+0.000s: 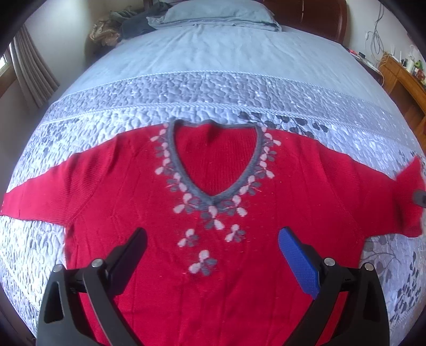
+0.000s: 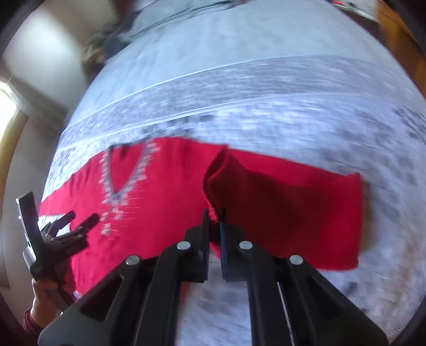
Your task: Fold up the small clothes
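Observation:
A red sweater [image 1: 127,191] with a grey V-neck and pink-grey flowers lies face up on the quilted bed [image 1: 213,87], sleeves spread out. My left gripper [image 1: 213,237] is open and empty above the sweater's chest. My right gripper [image 2: 213,213] is shut on the lower edge of the sweater's right sleeve [image 2: 287,207] and holds a bunched fold of it; this view is blurred. The left gripper [image 2: 80,218] also shows at the left of the right wrist view. A tip of the right gripper [image 1: 420,198] shows at the sleeve end in the left wrist view.
A pillow [image 1: 218,13] and a heap of clothes [image 1: 122,24] lie at the bed's head. A wooden dresser [image 1: 404,77] with clutter stands to the right. Curtains [image 1: 32,69] hang at the left.

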